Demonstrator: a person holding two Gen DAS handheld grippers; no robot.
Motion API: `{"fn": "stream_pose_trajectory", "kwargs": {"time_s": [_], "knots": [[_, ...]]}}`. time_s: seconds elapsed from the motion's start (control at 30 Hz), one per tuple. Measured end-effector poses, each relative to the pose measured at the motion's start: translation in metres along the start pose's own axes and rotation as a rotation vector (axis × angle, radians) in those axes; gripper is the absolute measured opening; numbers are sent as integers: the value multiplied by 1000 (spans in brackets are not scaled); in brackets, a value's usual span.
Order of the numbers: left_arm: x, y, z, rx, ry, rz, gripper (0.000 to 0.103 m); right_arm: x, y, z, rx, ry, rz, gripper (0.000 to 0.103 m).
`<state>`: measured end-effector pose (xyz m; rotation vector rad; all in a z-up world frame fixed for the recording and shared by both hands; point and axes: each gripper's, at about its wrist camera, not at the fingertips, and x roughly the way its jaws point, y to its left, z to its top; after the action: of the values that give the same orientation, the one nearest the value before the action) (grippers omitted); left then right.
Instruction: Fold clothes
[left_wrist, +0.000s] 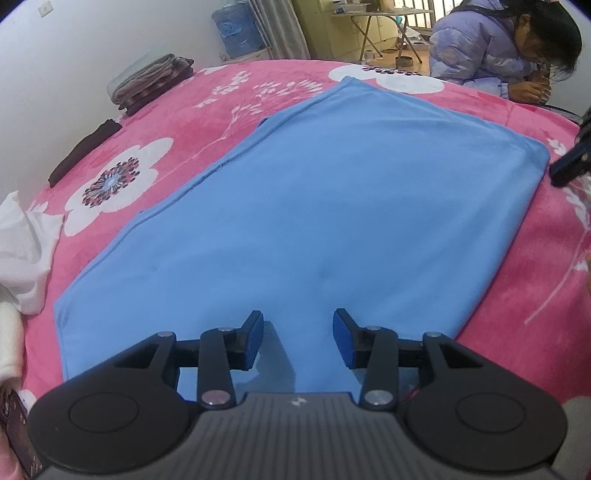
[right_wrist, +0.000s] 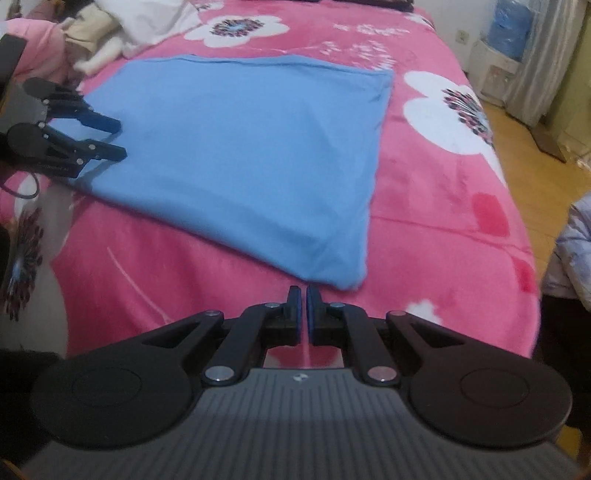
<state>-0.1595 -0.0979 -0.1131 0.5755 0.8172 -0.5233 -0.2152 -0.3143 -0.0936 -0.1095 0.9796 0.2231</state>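
Note:
A light blue cloth (left_wrist: 332, 206) lies flat, folded into a rough rectangle, on the pink flowered blanket (left_wrist: 192, 110). My left gripper (left_wrist: 298, 321) is open just above the cloth's near edge, its blue pads apart and gripping nothing. In the right wrist view the same cloth (right_wrist: 240, 155) spreads ahead, and my right gripper (right_wrist: 303, 295) is shut and empty over the blanket (right_wrist: 424, 221), just short of the cloth's near corner. The left gripper (right_wrist: 120, 139) shows at the cloth's left edge with its fingers apart. The right gripper's dark fingers (left_wrist: 569, 162) reach in by the cloth's right corner.
A folded stack of grey and dark clothes (left_wrist: 151, 79) and a dark garment (left_wrist: 85, 153) lie at the far left of the bed. White fabric (left_wrist: 22, 251) is heaped at the left. A person in a lilac jacket (left_wrist: 480, 44) leans at the far edge. Wooden floor (right_wrist: 535, 147) lies past the bed's side.

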Motion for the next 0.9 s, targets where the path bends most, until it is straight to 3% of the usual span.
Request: {"fn": "stream_pose_trajectory", "kwargs": {"time_s": [0.23,0.37,0.53,0.67,0.77,0.9], "knots": [[-2,-1,-1,-3,3,4,46,1,26,37,-115,-86,24,4],[-3,0,-1,-4,2,4,47,24,26,36,-140,-29,6,4],[-2,3,-2,-19,0,3,50,17,21,21,-135,31,-37,4],[-2,4,-3,-36,2,6,52,-3,21,33,-114,-35,-50,4],[-2,5,-3,-40,5,8,54,6,20,51,-100,-94,-51,4],[-3,7,-3,-56,11,8,55,33,7,64,-35,-107,-90,4]]}}
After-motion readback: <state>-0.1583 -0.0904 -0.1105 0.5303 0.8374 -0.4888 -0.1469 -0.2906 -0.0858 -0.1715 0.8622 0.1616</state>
